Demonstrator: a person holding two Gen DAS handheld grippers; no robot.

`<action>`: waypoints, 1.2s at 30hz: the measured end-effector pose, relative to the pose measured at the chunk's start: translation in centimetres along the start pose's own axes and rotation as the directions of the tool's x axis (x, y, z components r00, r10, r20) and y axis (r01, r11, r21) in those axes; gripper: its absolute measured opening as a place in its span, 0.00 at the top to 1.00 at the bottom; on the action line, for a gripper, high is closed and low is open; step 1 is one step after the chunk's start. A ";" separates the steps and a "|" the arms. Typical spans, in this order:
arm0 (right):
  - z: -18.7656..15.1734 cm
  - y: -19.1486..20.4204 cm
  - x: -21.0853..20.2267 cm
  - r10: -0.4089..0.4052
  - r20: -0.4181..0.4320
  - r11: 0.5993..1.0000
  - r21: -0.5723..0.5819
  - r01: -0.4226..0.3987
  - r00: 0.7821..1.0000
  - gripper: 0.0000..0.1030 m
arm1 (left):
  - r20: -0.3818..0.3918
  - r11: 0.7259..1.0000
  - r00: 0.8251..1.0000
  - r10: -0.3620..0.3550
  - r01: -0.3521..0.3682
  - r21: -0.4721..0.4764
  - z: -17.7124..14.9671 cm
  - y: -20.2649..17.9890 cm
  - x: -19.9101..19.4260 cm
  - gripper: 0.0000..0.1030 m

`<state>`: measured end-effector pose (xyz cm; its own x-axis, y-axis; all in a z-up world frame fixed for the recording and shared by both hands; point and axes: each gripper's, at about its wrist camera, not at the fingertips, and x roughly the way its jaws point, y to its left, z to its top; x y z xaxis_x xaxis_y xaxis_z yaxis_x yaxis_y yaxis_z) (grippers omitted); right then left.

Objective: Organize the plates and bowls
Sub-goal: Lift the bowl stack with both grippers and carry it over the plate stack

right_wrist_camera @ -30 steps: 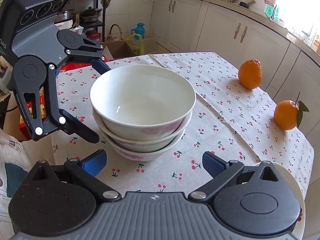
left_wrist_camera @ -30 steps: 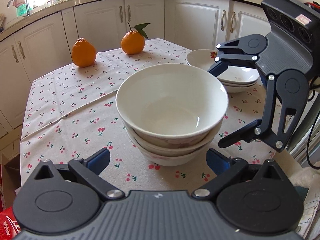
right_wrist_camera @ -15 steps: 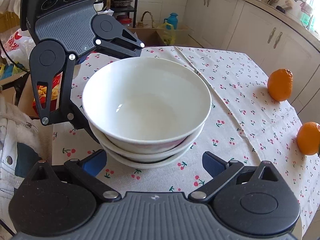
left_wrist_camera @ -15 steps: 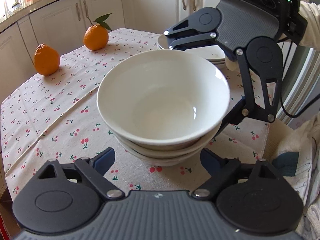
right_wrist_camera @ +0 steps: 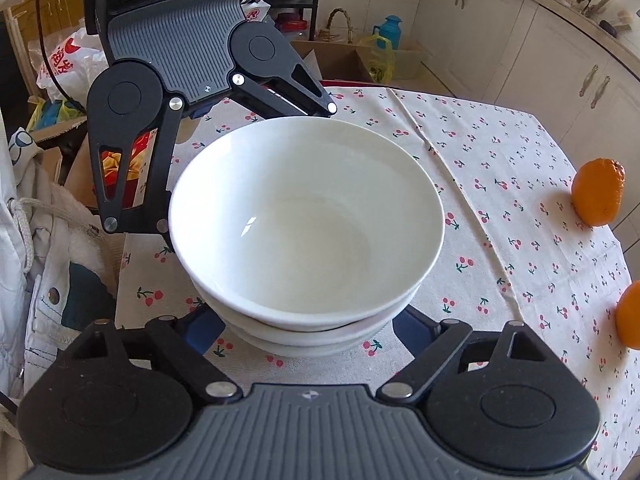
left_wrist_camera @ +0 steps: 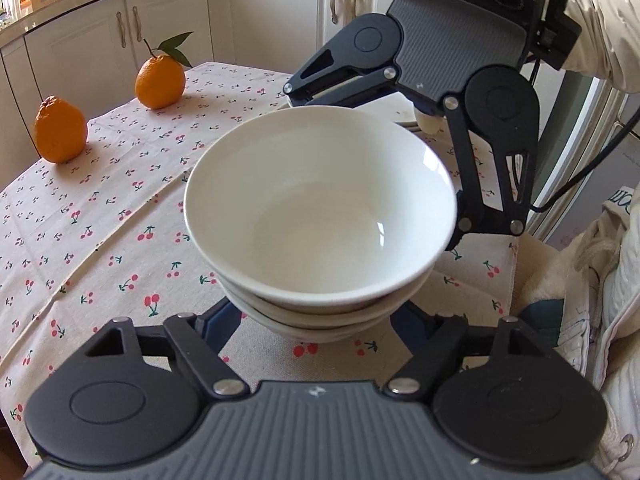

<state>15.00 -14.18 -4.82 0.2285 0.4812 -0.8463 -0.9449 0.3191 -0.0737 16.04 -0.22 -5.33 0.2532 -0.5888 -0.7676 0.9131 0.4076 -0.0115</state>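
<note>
A stack of three white bowls stands on the cherry-print tablecloth; it also shows in the right wrist view. My left gripper is open, its blue-padded fingers reaching around the stack's base from one side. My right gripper is open and does the same from the opposite side. Each gripper shows in the other's view, across the stack: the right one, the left one. The pads are hidden under the bowl rims, so I cannot tell whether they touch. White plates lie behind the right gripper.
Two oranges sit on the far side of the table, also in the right wrist view. Kitchen cabinets stand beyond. Bags and boxes lie on the floor past the table edge.
Both grippers have moved in towards the bowl stack from opposite sides, and their open fingers now reach under its rims. The stack fills more of each view.
</note>
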 end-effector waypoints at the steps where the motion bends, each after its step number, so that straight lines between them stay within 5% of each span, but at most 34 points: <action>1: 0.1 0.0 0.0 0.008 -0.001 1.000 -0.002 -0.008 1.000 0.12 | 0.000 1.000 1.000 -0.003 0.003 0.001 0.0 0.0 0.0 0.21; 36: 0.5 -0.8 0.1 0.027 -0.010 1.000 0.010 -0.027 1.000 0.09 | -0.009 1.000 1.000 -0.015 0.015 0.024 0.6 0.4 0.2 0.17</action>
<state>15.86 -13.98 -4.56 0.2007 0.4816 -0.8531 -0.9482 0.3143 -0.0457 16.71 -0.62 -5.09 0.2371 -0.5886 -0.7728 0.9241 0.3821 -0.0075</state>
